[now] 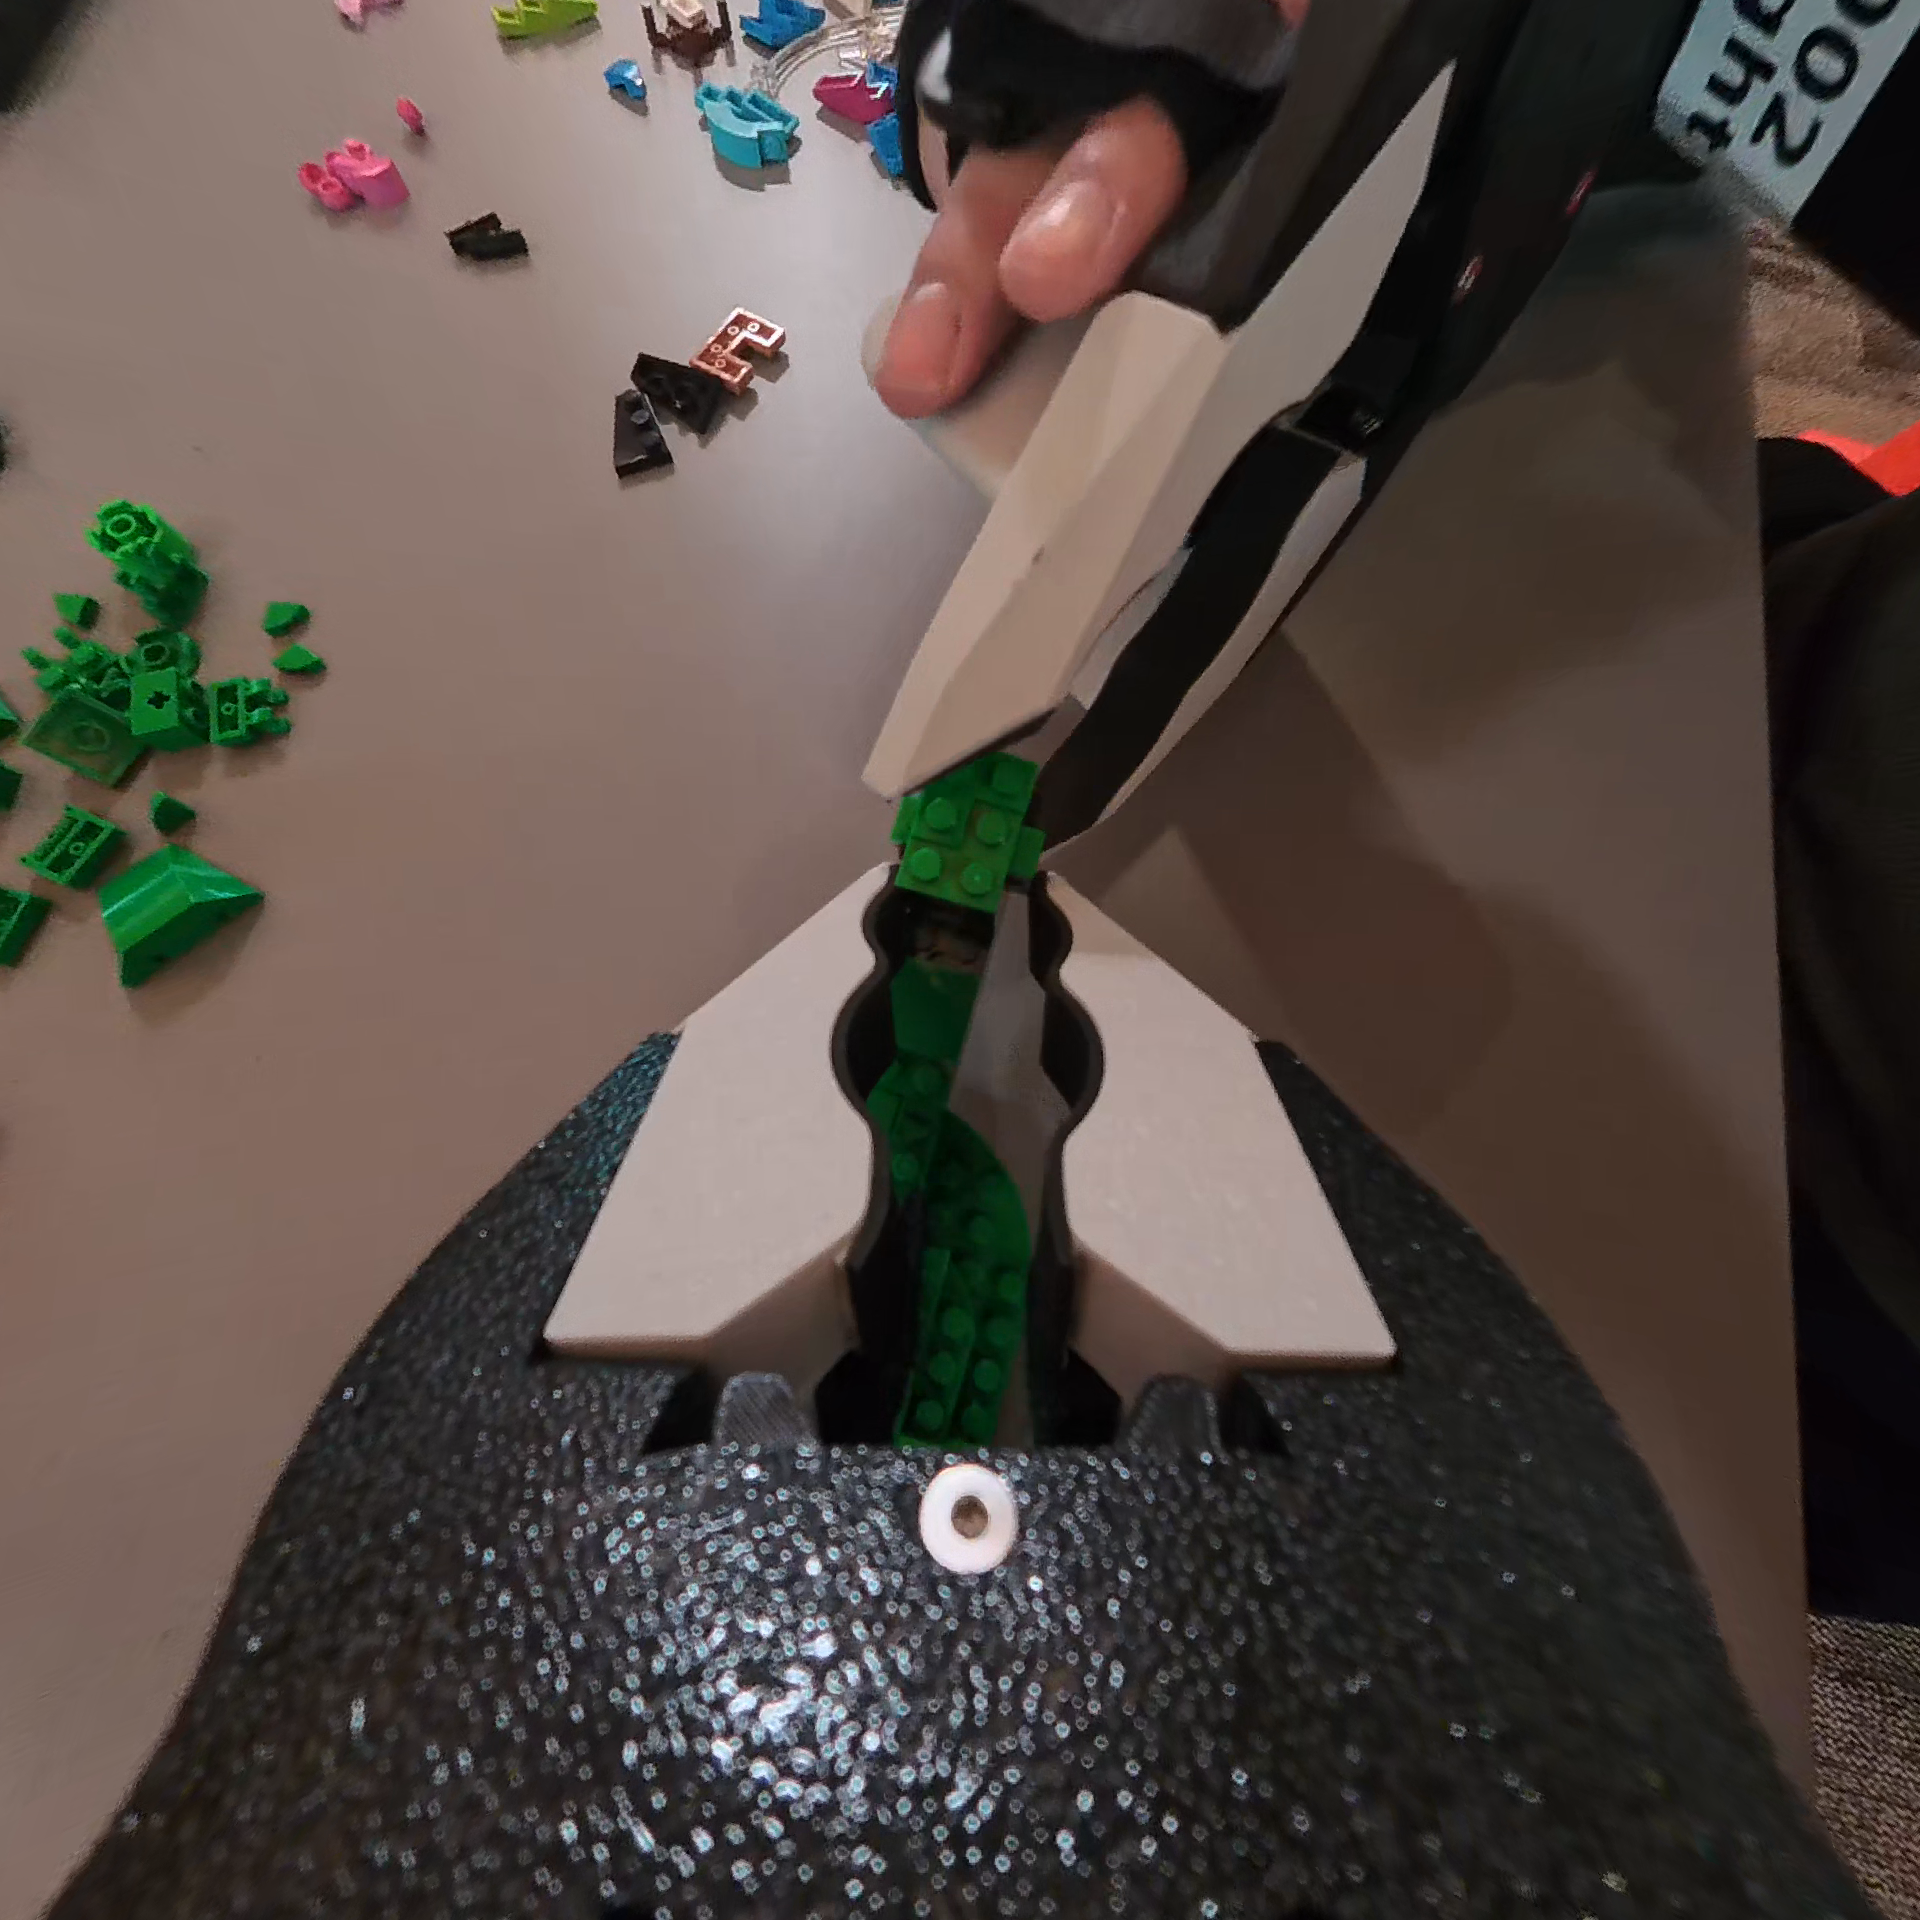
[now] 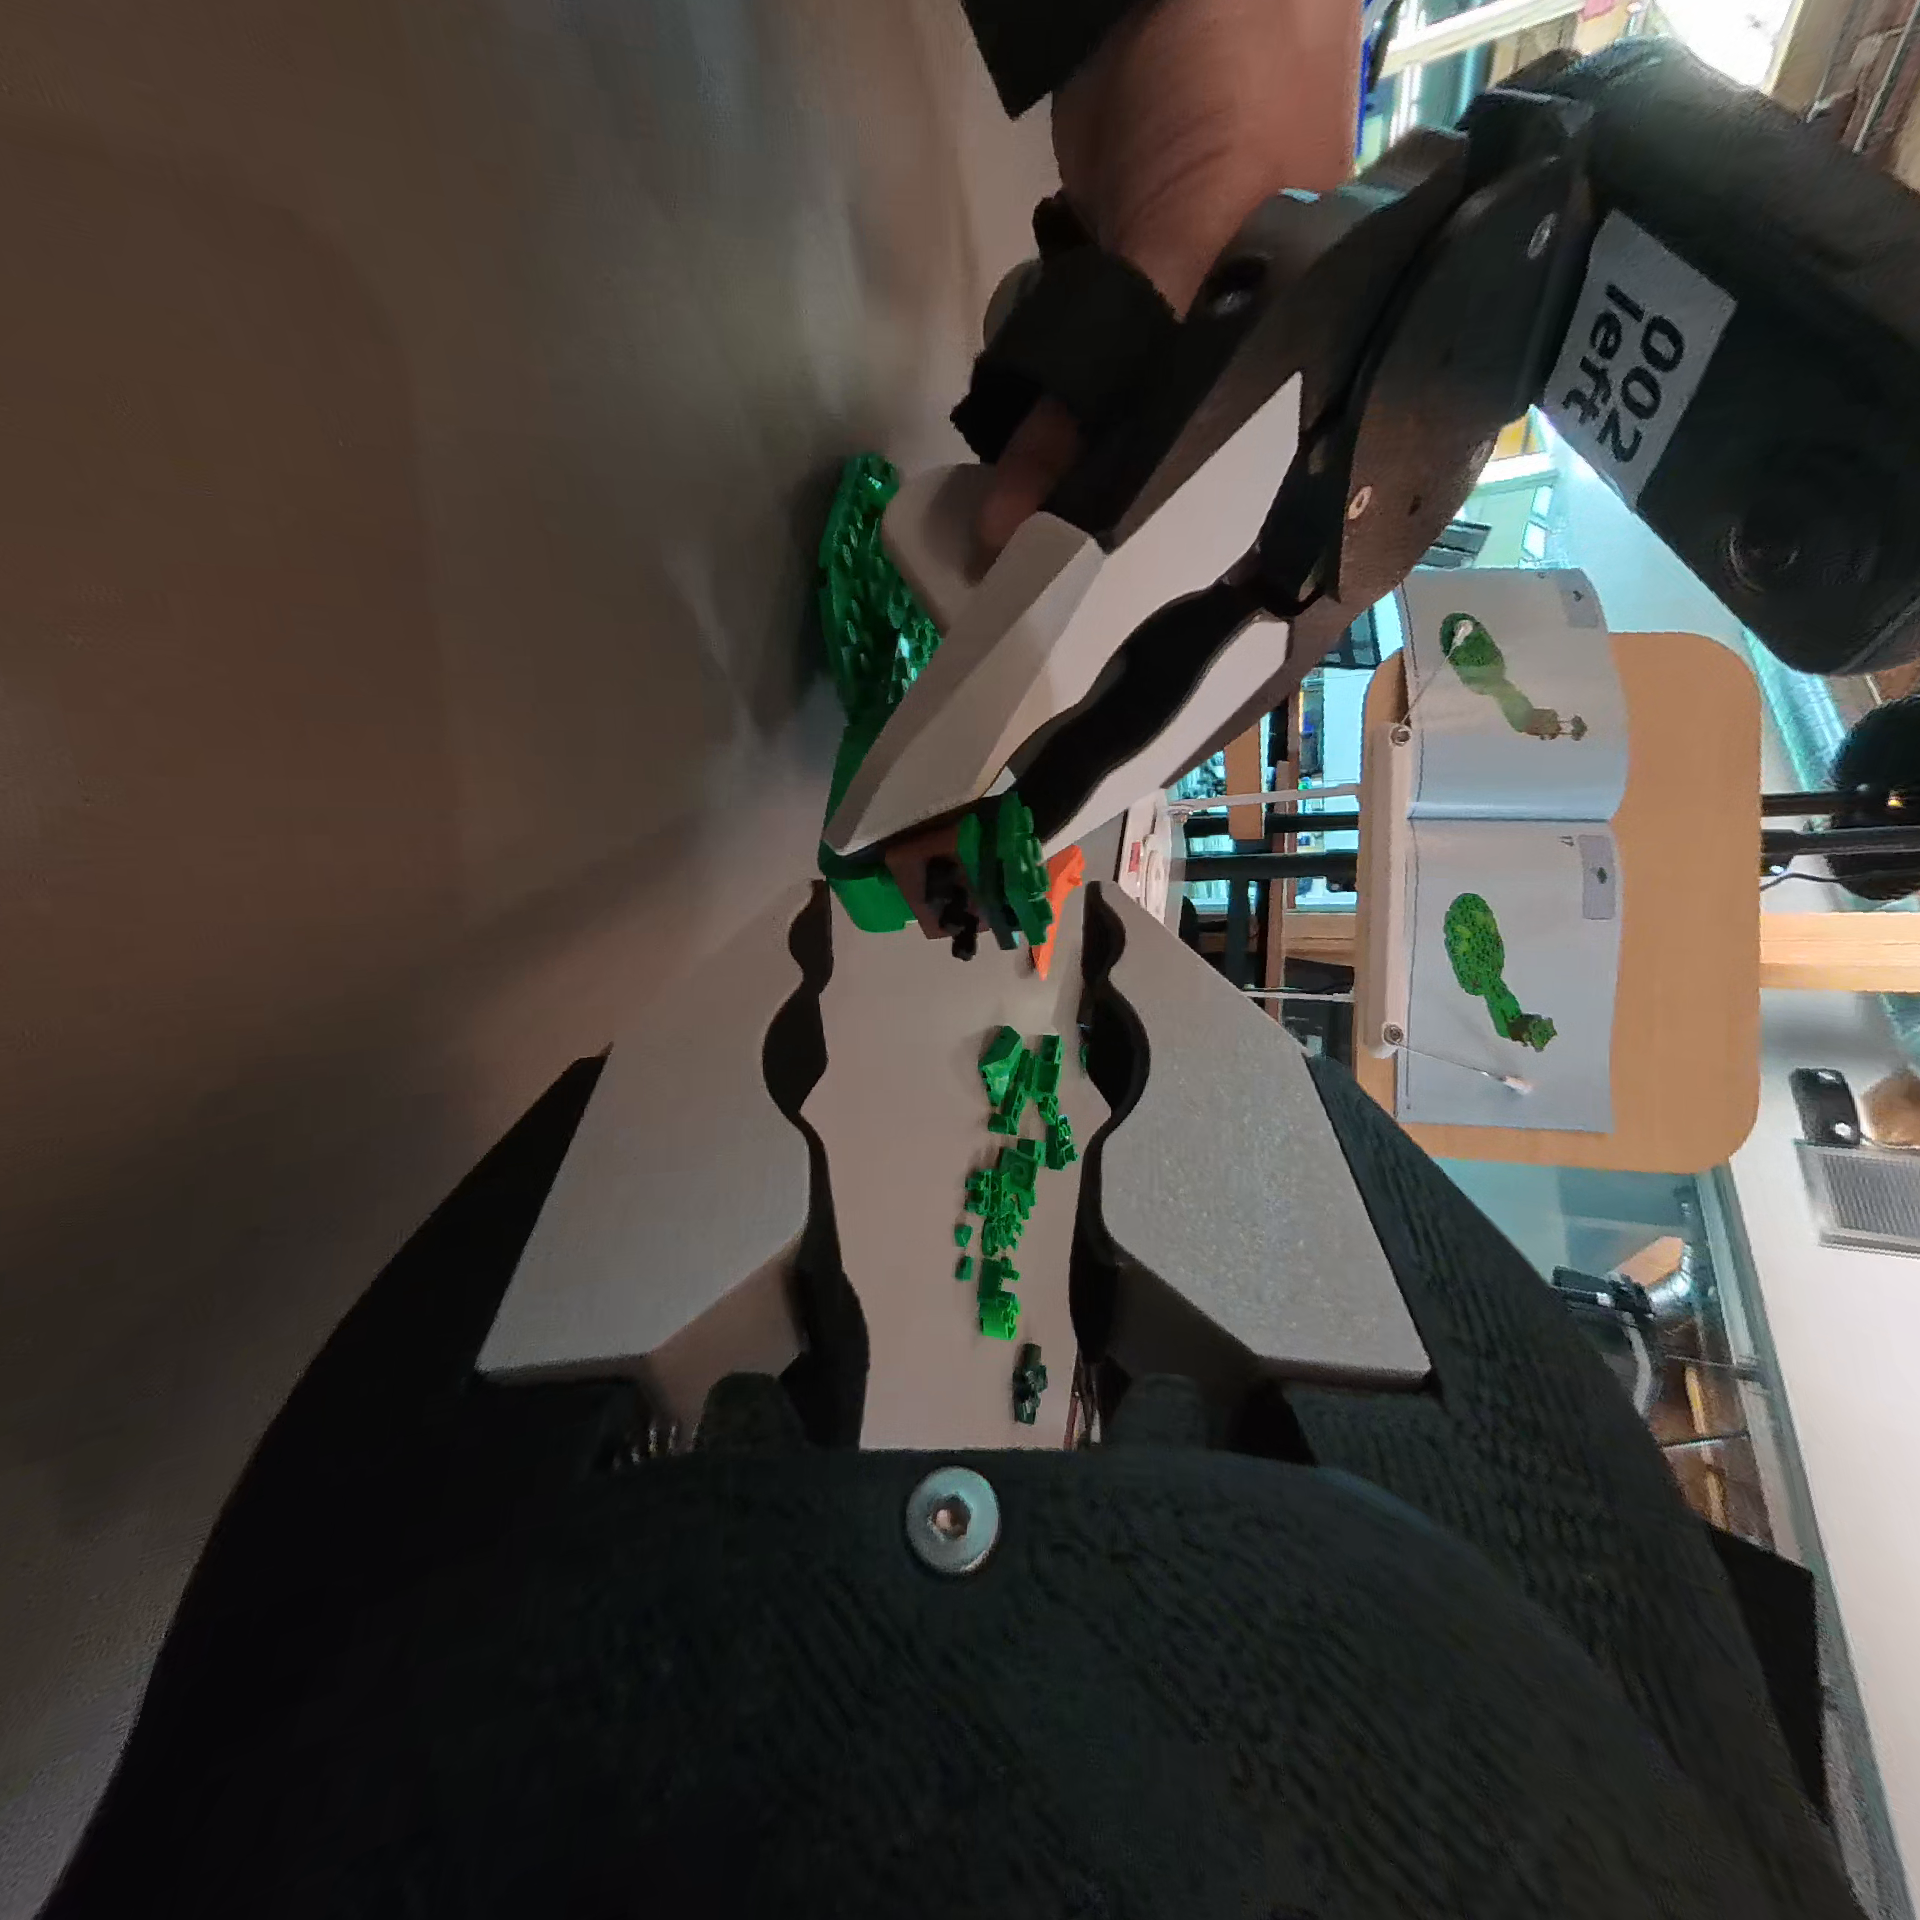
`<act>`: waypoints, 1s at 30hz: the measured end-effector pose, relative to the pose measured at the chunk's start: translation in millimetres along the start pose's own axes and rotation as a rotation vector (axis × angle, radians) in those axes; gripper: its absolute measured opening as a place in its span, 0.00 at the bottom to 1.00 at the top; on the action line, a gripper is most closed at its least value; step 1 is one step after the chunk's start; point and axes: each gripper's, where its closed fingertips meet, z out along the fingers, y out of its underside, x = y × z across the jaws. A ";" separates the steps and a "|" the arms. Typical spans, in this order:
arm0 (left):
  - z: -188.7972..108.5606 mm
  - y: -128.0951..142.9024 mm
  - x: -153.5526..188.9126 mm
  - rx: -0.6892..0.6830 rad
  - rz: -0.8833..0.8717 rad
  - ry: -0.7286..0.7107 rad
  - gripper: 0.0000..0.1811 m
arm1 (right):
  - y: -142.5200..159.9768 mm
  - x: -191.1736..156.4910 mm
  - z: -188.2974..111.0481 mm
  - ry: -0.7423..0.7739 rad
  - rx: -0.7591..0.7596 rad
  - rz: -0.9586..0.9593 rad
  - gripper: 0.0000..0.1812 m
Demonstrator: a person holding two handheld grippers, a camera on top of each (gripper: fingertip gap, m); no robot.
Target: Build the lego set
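Note:
A long green lego build (image 1: 956, 1247) lies lengthwise between my left gripper's (image 1: 966, 883) fingers, which are shut on it. Its studded end block (image 1: 971, 842) sticks out past the tips. My right gripper (image 1: 966, 805) comes down from the upper right, and its two tips sit on either side of that end block, closed on it. In the right wrist view, my right gripper (image 2: 956, 894) has its jaws around the build's end (image 2: 997, 862), next to black and orange (image 2: 1055, 904) parts. The left gripper (image 2: 935, 831) holds the build, whose wide leafy plate (image 2: 868, 613) shows behind it.
Loose green pieces (image 1: 135, 727) lie on the grey table (image 1: 520, 623) at the left and also show in the right wrist view (image 2: 1013, 1164). Black pieces (image 1: 665, 405), pink pieces (image 1: 353, 171) and blue pieces (image 1: 748, 125) lie farther back. An open instruction booklet (image 2: 1507, 862) stands on a wooden stand. The tips of both grippers are at nearly the same place.

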 end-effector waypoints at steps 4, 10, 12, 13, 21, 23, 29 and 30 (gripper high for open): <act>-2.5 0.0 -0.3 0.008 -0.014 0.010 0.12 | -0.5 -1.2 1.3 0.017 -0.003 -0.033 0.22; -0.6 4.1 1.9 -0.014 -0.017 0.026 0.12 | 0.7 -4.8 2.1 0.014 -0.028 -0.112 0.20; 2.4 9.6 4.5 -0.047 -0.015 0.043 0.12 | 1.7 -4.0 1.0 0.024 -0.047 -0.180 0.10; 3.8 10.0 5.7 -0.048 -0.027 0.055 0.11 | 1.9 -4.0 0.6 0.026 -0.056 -0.222 0.10; 5.7 10.7 5.0 -0.045 -0.013 0.063 0.11 | 3.1 -5.6 0.6 0.053 -0.086 -0.309 0.08; 6.4 12.2 5.1 -0.057 -0.006 0.066 0.11 | 3.0 -6.8 0.9 0.066 -0.096 -0.345 0.08; 7.6 12.8 4.8 -0.054 -0.011 0.074 0.11 | 4.0 -7.8 1.0 0.071 -0.101 -0.353 0.08; 7.9 13.3 5.1 -0.055 -0.014 0.077 0.11 | 3.9 -8.4 1.1 0.066 -0.092 -0.336 0.09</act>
